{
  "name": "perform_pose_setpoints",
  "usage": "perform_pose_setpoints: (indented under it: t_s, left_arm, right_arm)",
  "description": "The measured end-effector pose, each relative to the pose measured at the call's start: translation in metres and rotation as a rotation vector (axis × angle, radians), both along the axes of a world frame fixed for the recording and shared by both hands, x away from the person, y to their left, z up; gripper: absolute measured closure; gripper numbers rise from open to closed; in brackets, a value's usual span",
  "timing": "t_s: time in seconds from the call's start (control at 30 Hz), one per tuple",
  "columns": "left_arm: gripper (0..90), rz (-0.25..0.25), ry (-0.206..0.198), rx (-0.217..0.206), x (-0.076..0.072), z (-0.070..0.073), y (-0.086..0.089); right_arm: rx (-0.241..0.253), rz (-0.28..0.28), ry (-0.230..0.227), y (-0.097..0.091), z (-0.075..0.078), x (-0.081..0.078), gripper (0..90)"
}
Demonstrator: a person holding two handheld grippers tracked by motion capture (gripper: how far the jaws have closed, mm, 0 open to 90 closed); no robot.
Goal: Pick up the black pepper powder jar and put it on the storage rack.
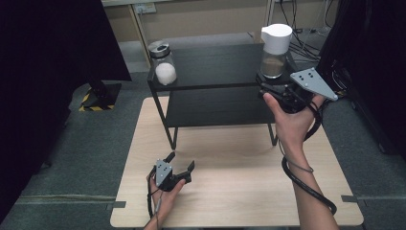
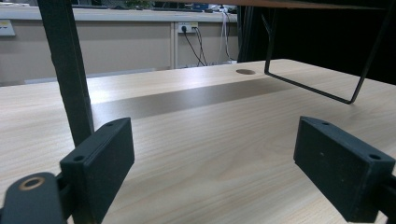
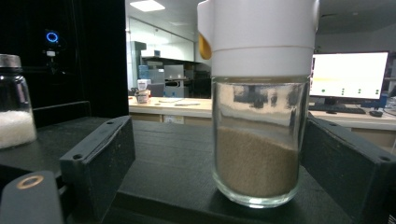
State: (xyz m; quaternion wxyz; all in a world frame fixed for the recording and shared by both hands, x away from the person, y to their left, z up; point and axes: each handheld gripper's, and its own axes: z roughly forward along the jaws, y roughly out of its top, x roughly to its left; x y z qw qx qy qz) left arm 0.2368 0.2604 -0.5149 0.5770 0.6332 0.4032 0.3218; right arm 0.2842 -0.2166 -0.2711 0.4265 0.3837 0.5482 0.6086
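On the right end of a black shelf (image 1: 215, 64) stands a glass jar (image 1: 274, 50) with a white lid and brown powder in its lower half. My right gripper (image 1: 268, 86) is at the shelf's front edge, level with that jar. In the right gripper view the brown-powder jar (image 3: 257, 154) stands upright between the open jaws of the right gripper (image 3: 217, 149), close to the right-hand pad (image 3: 345, 168) and well apart from the left-hand one. My left gripper (image 1: 181, 161) rests low over the wooden table (image 1: 239, 191), open with nothing between its jaws; in its own view the left gripper (image 2: 210, 158) faces bare tabletop.
A second glass jar (image 1: 163, 64) with a metal lid and white contents stands at the shelf's left end, also seen as the white-filled jar (image 3: 14, 112). The shelf's thin black legs (image 2: 67, 74) rise from the table just ahead of the left gripper. Dark curtains flank both sides.
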Motion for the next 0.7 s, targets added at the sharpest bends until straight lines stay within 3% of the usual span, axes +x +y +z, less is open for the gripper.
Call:
perform_pose_setpoints:
  t_s: [0.7]
  left_arm:
    - [11.8,0.002,-0.001,0.002,0.000,0.000,-0.001]
  right_arm:
    - [0.002,0.042,0.000,-0.006,-0.027,-0.021,10.8]
